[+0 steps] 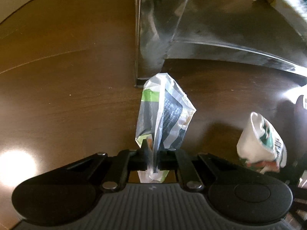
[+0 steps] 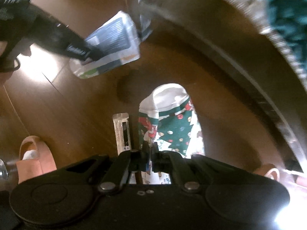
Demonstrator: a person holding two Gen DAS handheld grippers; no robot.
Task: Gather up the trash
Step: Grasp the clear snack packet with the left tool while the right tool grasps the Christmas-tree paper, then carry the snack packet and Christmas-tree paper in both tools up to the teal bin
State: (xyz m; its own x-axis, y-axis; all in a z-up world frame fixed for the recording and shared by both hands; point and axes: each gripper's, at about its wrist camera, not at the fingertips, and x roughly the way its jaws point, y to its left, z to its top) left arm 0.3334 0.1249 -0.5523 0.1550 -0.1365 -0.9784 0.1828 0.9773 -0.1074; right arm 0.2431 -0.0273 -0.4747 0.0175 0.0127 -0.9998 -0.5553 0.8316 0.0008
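While both point down at the brown floor (image 1: 57, 95) | left claw (image 1: 153, 160) clamped on clear wrapper (image 1: 165, 111) – beside metal leg (image 1: 149, 38) | right claw (image 2: 151, 160) clamped on crumpled Christmas-print paper (image 2: 172, 126) – small sachet (image 2: 122, 132) lies just beside it

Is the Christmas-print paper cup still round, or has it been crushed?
Crushed. The paper cup is flattened between the shut right gripper fingers, its white rim pinched into a narrow oval; the left wrist view shows it crumpled too.
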